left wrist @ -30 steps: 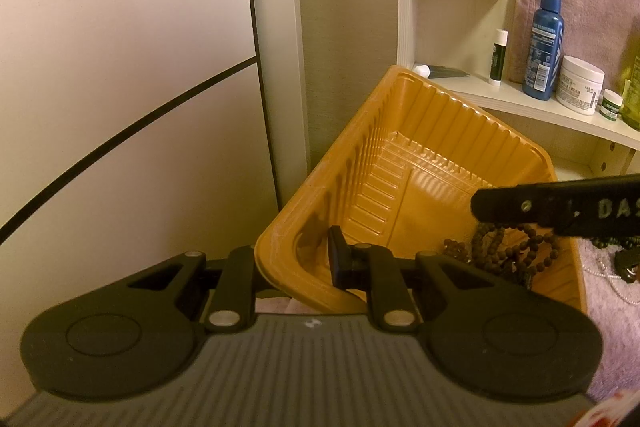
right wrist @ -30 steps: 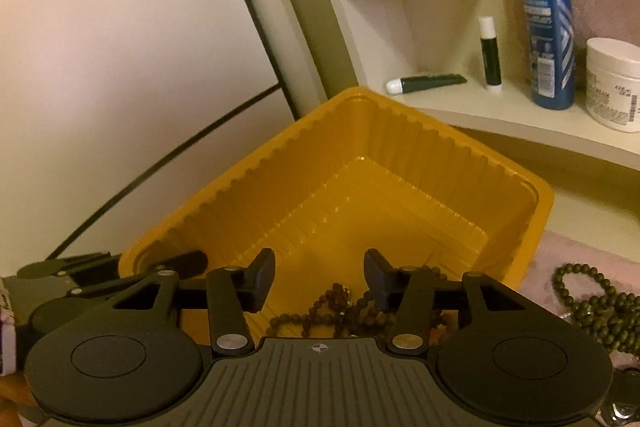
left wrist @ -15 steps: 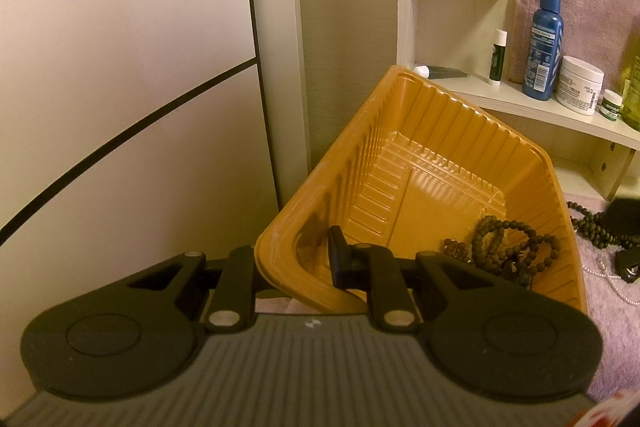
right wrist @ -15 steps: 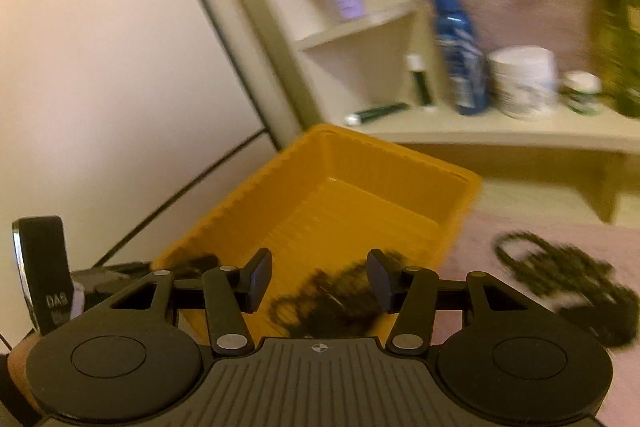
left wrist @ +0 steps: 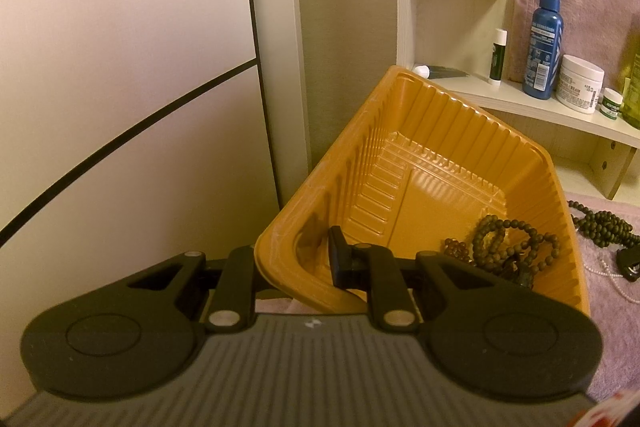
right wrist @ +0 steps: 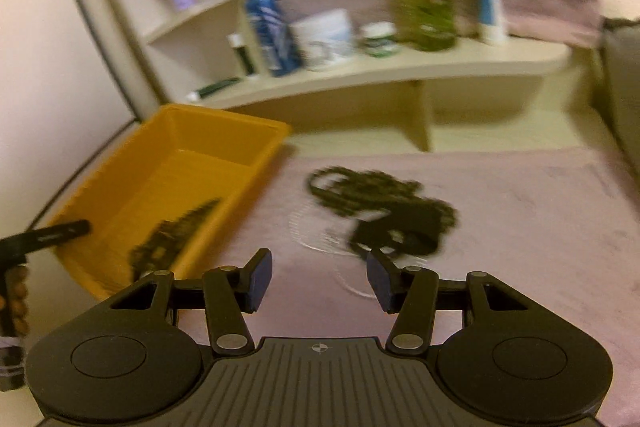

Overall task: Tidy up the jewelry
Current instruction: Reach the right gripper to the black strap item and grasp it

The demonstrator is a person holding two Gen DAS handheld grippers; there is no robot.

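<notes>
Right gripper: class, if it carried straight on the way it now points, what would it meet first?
Probably the dark bead necklaces heaped on the pink cloth, just ahead of the open right gripper. The picture is blurred, so depth is uncertain.

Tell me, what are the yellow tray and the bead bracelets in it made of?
The yellow tray looks like thin molded plastic: glossy, with ribbed walls. The bead bracelets seem to be dark wooden or seed beads, round and matte; the picture cannot settle which.

My orange tray (left wrist: 420, 163) sits tilted, brown bead bracelets (left wrist: 508, 247) heaped in its low corner. Dark green beads (right wrist: 376, 203) and a pearl strand (right wrist: 320, 243) lie just beside the tray.
</notes>
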